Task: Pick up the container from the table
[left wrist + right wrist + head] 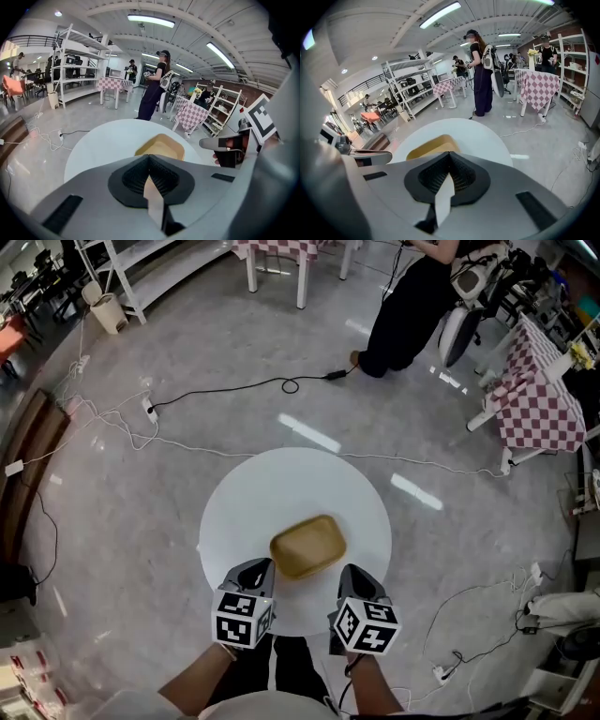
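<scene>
Tan shallow container [307,546] lies on a round white table [281,479]. Left gripper [261,568] and right gripper [351,573] flank the container's near edge, both closed and empty. They should probably open before closing on its rim.

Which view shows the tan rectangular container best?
The head view: the tan rectangular container shows nearly whole from above, on the round white table. Both gripper views show only its far part, the near part hidden.

A large lab hall: metal shelving [79,61], checkered tables [539,404], cables [291,385] across polished floor [141,521]
</scene>
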